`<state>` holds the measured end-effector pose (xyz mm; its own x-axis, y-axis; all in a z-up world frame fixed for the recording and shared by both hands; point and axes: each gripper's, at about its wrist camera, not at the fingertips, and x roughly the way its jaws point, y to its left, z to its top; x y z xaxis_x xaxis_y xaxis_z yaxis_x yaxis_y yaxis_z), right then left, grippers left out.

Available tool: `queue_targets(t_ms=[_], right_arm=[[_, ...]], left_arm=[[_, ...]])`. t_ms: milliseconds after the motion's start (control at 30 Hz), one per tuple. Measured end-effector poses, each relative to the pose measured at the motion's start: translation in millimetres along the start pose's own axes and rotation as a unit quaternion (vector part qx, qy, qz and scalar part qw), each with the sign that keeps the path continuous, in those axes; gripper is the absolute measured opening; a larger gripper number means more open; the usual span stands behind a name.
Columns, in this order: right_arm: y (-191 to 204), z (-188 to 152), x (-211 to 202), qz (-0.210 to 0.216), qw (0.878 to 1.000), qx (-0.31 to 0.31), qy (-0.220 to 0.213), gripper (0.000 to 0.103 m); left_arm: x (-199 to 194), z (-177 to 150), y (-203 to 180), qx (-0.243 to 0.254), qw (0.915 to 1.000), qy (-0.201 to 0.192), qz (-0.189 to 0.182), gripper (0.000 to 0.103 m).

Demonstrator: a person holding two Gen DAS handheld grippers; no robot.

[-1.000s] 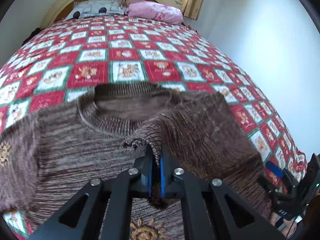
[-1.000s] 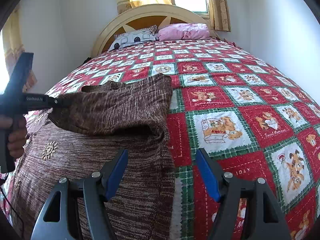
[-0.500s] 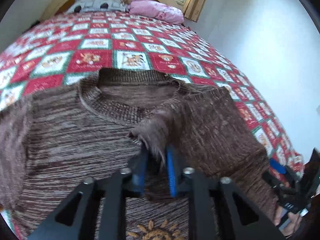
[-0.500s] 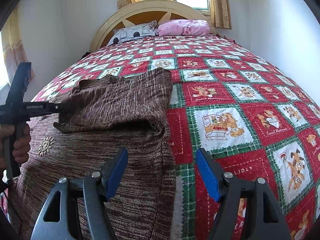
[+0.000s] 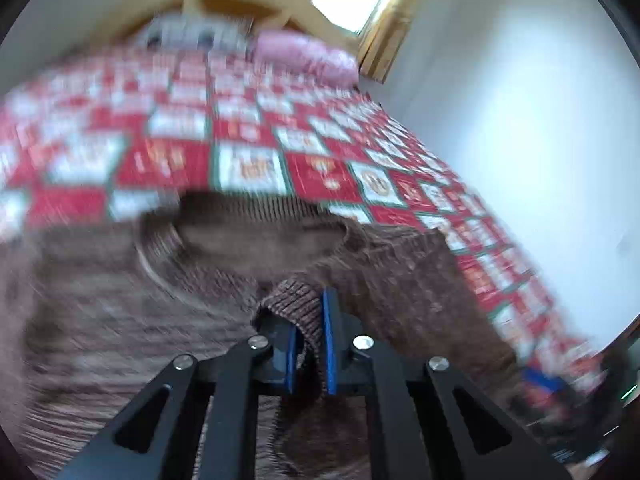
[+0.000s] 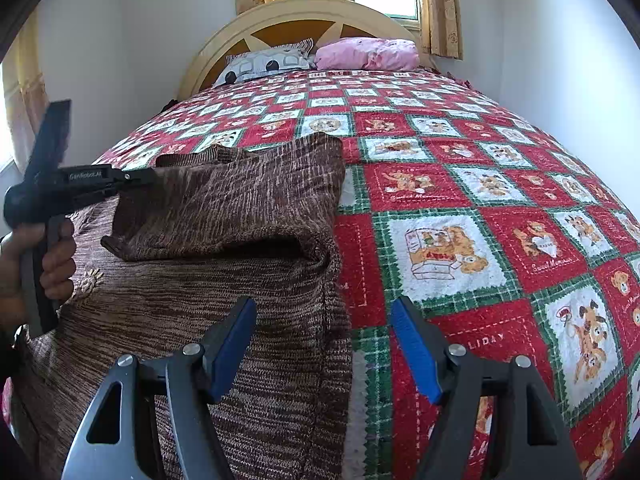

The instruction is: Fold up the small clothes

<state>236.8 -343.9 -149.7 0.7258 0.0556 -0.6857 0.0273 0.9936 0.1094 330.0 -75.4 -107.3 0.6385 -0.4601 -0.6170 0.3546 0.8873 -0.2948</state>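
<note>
A brown melange knitted sweater lies flat on a bed covered by a red, green and white checked quilt with teddy-bear squares. In the right wrist view it fills the lower left and centre of the frame, its side edge running down the middle. One sleeve is folded across the chest, and its ribbed cuff points toward the left of that picture.

The left gripper appears at the bottom centre of the left wrist view, which is blurred. Its blue pads stand close together with the cuff pinched between them. The sweater's round neckline sits just above, in the middle of the frame. In the right wrist view this same tool enters from the left edge, held by a hand, its tip on the folded sleeve.

The right gripper sits at the bottom centre of its own view, blue pads spread wide with nothing between them, hovering over the sweater's side edge and the quilt.

At the top of both frames are a cream arched wooden headboard, a grey patterned pillow and a pink pillow.
</note>
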Motion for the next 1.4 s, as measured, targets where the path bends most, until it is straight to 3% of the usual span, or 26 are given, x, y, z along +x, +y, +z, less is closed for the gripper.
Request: queue_targets(t_ms=[67, 167, 300, 367, 400, 433, 533, 633, 800, 933, 1033, 1133, 1233, 1400], right_arm=[[0.7, -0.2, 0.6, -0.001, 1.000, -0.002, 0.001, 0.072], [1.1, -0.8, 1.2, 0.000, 1.000, -0.004, 0.002, 0.073], [1.3, -0.7, 1.6, -0.001, 1.000, -0.004, 0.003, 0.073], [2.3, -1.2, 2.2, -0.002, 1.000, -0.005, 0.004, 0.074], [2.5, -1.3, 2.2, -0.002, 1.000, -0.005, 0.005, 0.074], [2.3, -1.5, 2.1, -0.002, 1.000, -0.005, 0.005, 0.074], [1.4, -1.5, 2.4, -0.001, 1.000, -0.005, 0.005, 0.074], [1.3, -1.3, 2.4, -0.001, 1.000, -0.005, 0.006, 0.074], [0.3, 2.3, -3.5, 0.012, 1.000, -0.004, -0.002, 0.074], [15.8, 25.5, -12.9, 0.044, 0.998, -0.035, -0.015, 0.074], [30.3, 45.9, -10.7, 0.069, 0.995, -0.062, -0.025, 0.074], [41.7, 59.6, 12.9, 0.091, 0.993, -0.075, 0.002, 0.074], [37.8, 55.0, 50.2, 0.088, 0.991, -0.063, 0.083, 0.074], [36.9, 43.0, 45.7, 0.076, 0.991, -0.073, 0.081, 0.074]], left_arm=[[2.7, -3.2, -5.6, 0.033, 0.9990, -0.002, 0.030, 0.012], [7.7, -3.3, 0.0, 0.031, 0.9982, 0.001, 0.052, 0.014], [-13.2, -0.9, -4.9, 0.062, 0.9965, -0.050, 0.024, 0.017], [-22.8, -0.1, -12.9, 0.084, 0.9935, -0.076, 0.011, 0.027], [-17.7, 1.3, -16.6, 0.096, 0.9926, -0.063, 0.038, 0.047], [-8.8, 2.7, -17.9, 0.103, 0.9918, -0.043, 0.064, 0.056], [16.3, 3.7, -2.7, 0.093, 0.9840, 0.027, 0.150, 0.053], [21.0, 2.6, 23.1, 0.057, 0.9794, 0.053, 0.186, 0.054], [12.0, 3.2, 36.1, 0.024, 0.9822, 0.064, 0.175, 0.057], [-2.6, -0.8, 21.8, 0.023, 0.9877, 0.052, 0.146, 0.075], [-3.5, -11.1, 8.8, 0.032, 0.9887, 0.063, 0.132, 0.078], [2.5, -19.8, 8.3, 0.029, 0.9877, 0.077, 0.133, 0.078], [7.2, -29.5, 13.9, 0.020, 0.9850, 0.097, 0.141, 0.079], [-1.2, -36.2, 16.1, 0.028, 0.9851, 0.092, 0.143, 0.080]])
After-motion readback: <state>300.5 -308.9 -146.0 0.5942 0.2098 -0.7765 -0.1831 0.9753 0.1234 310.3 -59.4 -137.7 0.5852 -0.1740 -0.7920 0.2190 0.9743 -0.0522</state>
